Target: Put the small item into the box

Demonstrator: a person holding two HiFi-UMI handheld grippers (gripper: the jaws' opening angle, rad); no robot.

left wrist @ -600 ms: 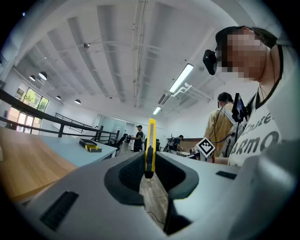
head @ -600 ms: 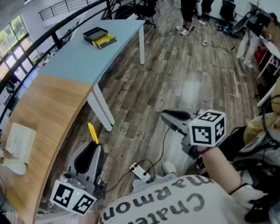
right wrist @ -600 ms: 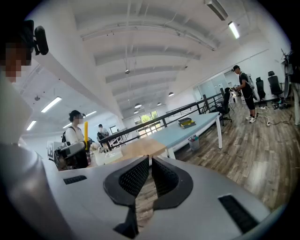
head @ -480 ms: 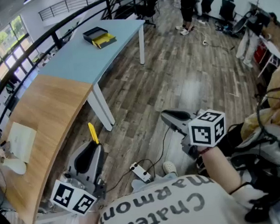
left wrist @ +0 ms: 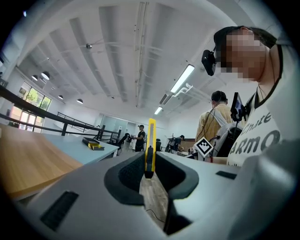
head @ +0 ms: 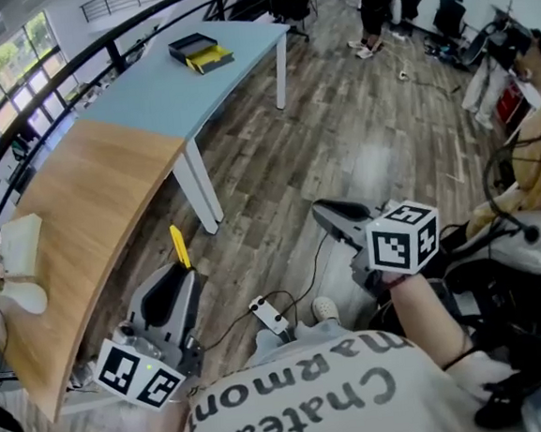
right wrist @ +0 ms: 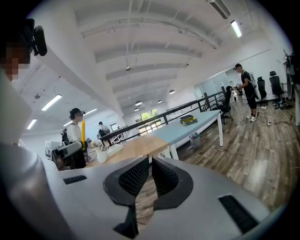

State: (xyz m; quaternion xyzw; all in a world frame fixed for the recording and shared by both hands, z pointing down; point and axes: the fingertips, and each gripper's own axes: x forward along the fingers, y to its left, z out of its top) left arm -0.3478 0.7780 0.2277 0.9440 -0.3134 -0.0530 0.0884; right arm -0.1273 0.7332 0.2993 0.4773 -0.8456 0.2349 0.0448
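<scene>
since the earlier frames the head view has swung a little: the shallow black box with a yellow part [head: 198,52] now sits higher and further right in the picture, and the right gripper [head: 332,216] with its marker cube has risen slightly. the left gripper [left wrist: 149,161] is low at the person's left side, its jaws clamped on a slim yellow stick-shaped item with a dark middle strip [left wrist: 151,140], which stands upright out of the pads. the right gripper points out over the grey-brown wood-plank floor [head: 357,127]; its jaws are drawn together to a thin slit with nothing between them. the box rests near the far end of the long pale blue table top [head: 166,92], well apart from both grippers. nearer the person, this top meets a curved light wooden table top [head: 82,217]. a white power strip with a cable [head: 270,316] lies on the floor between the grippers. a person in dark clothes [head: 379,3] stands far off.
</scene>
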